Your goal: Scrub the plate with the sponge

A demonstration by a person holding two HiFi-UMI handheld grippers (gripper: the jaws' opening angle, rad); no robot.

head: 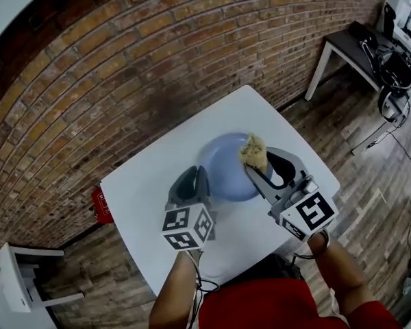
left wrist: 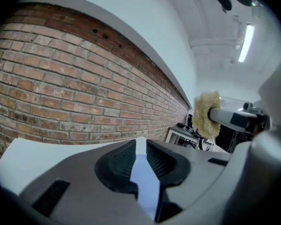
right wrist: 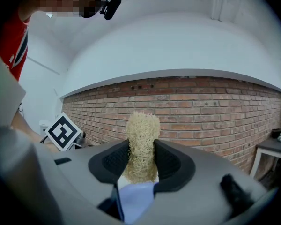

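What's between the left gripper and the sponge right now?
Only the blue plate. In the head view it spans the stretch from the left gripper to the sponge clamped in the right gripper; nothing else lies there.

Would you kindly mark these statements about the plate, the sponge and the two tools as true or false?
1. The right tool grips the sponge. True.
2. The plate is red. False: it is blue.
3. The plate lies on a white table. True.
4. The left tool is clamped on a cloth. False: its jaws stand slightly apart and grip nothing.
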